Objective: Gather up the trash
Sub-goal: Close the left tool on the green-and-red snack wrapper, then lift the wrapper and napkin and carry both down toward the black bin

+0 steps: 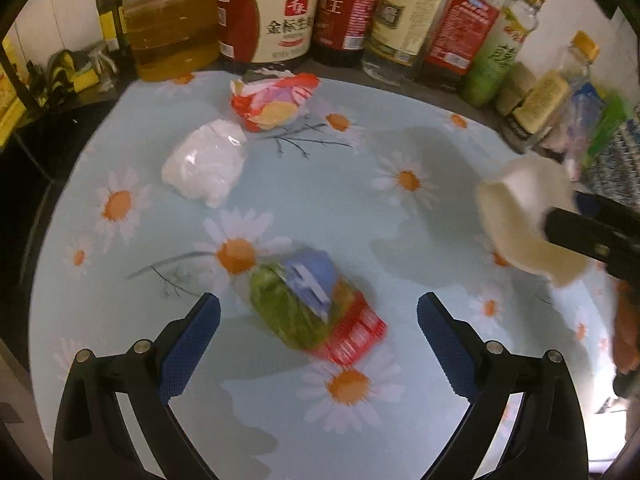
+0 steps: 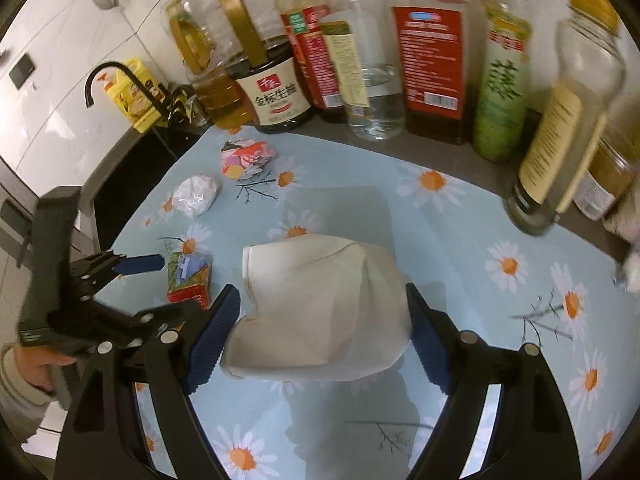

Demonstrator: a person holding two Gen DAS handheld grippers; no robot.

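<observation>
Left wrist view: left hand-held gripper (image 1: 318,322) is spread wide, holding nothing, w/ the green/red/blue snack wrapper (image 1: 316,312) lying between its fingers on the daisy-print surface (image 1: 400,264). Wrapper looks crumpled, thin, very light, prob slippery film, so I'd pinch across the puffy green middle, not the flat red end, which may slide out. At 11 o'clock from it sits a white crumpled wad (image 1: 205,168); further on at 12 o'clock, a red/pink crumpled wrapper (image 1: 276,96), both apart from each other. Bottles (image 1: 352,12) line the far edge of the surface, so reach for the far wrapper is tight. At 3 o'clock the right hand-held gripper (image 1: 560,228) carries a white paper bag (image 1: 524,220)

Right wrist view: right hand-held gripper (image 2: 322,320) is clamped on the white paper bag (image 2: 320,308), mouth facing 9 o'clock. Bag seems soft, light, dents easily; the grip squeezes its sides, so the opening may collapse. Snack wrapper (image 2: 189,278) lies at 9 o'clock beside the left hand-held gripper (image 2: 136,266). Sink edge and black tap (image 2: 116,84) at 10 o'clock; a tall bottle (image 2: 568,128) close at 2 o'clock. Open room is mid-surface, between the bag and the far wrappers
</observation>
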